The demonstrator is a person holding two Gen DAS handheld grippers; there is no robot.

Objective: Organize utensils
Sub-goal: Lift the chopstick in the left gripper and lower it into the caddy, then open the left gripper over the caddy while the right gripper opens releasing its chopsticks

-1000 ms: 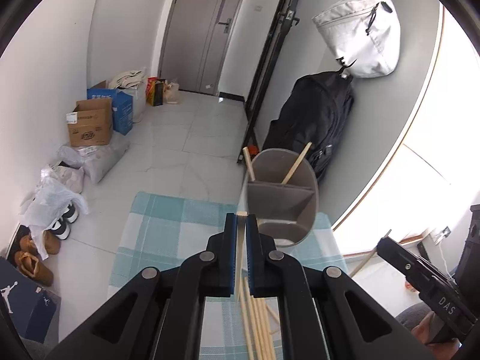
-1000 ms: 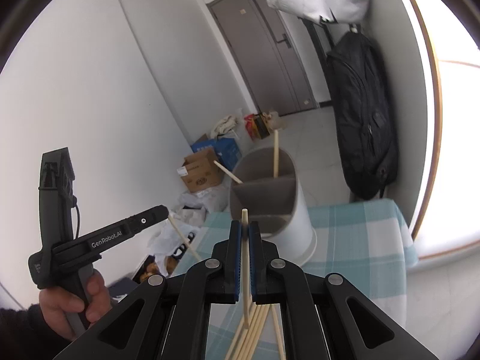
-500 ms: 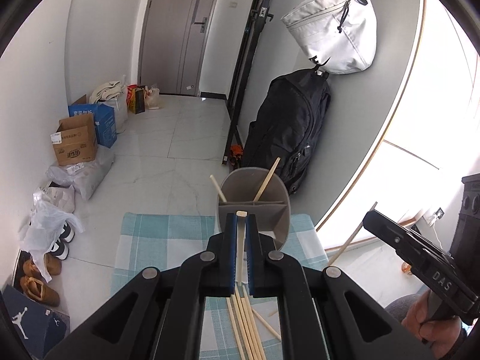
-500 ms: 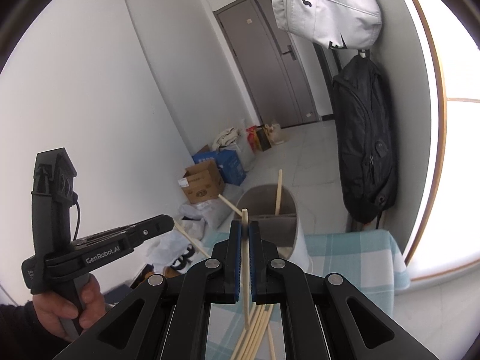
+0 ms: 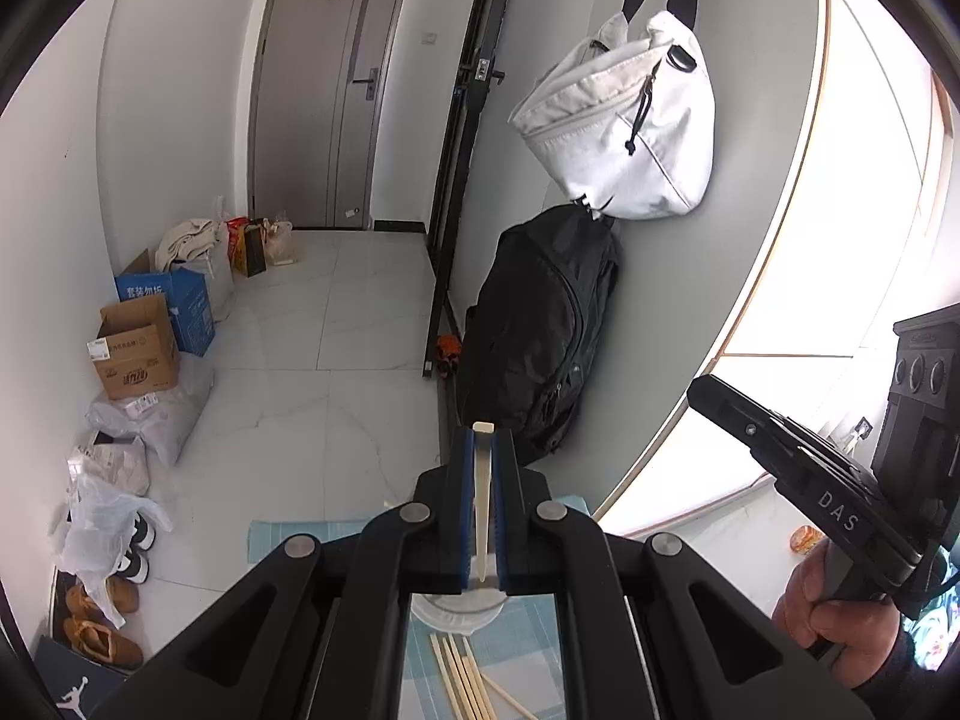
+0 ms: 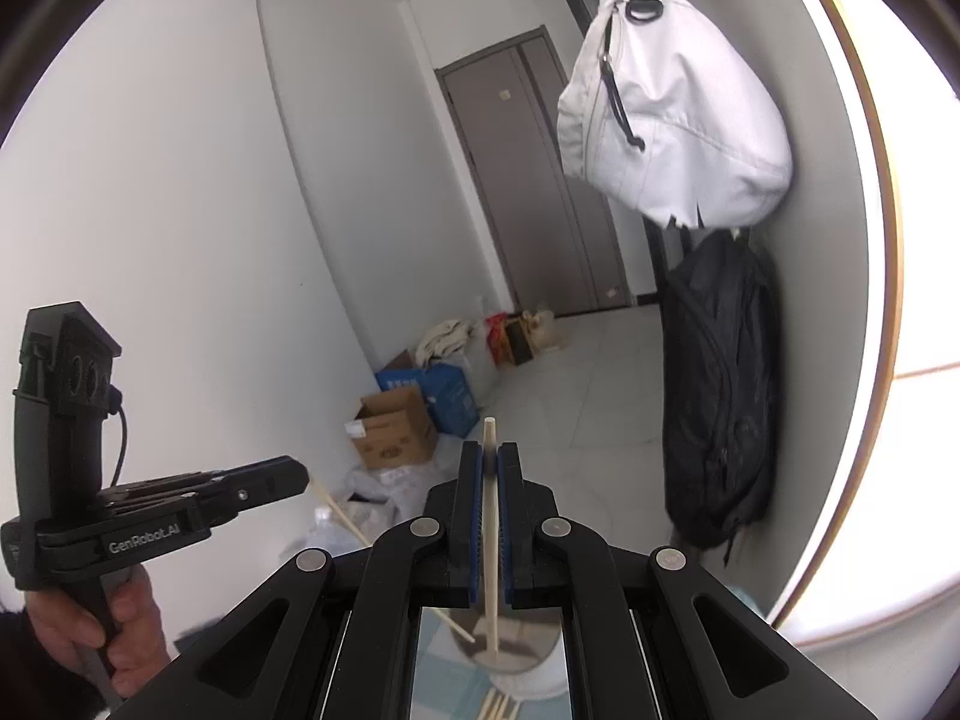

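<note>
My left gripper [image 5: 482, 450] is shut on a pale wooden chopstick [image 5: 482, 495] that stands upright between the blue pads, raised above the grey utensil holder [image 5: 456, 609], which shows only as a rim below the jaws. My right gripper [image 6: 490, 462] is shut on another chopstick [image 6: 491, 540] whose lower end hangs over the holder [image 6: 510, 654], where one more stick leans. Several loose chopsticks [image 5: 465, 678] lie on the blue checked cloth [image 5: 528, 648] in front of the holder. Each gripper shows in the other's view: the right one [image 5: 708, 396] and the left one [image 6: 300, 477].
A black backpack [image 5: 540, 336] and a white bag [image 5: 624, 132] hang on the wall beyond the table. Cardboard boxes [image 5: 135, 348], plastic bags and shoes [image 5: 102, 618] line the floor at the left. A grey door [image 5: 324, 90] stands at the back.
Both grippers have lifted and tilted up with their chopsticks. The holder has dropped from mid-view to under the jaws in both views.
</note>
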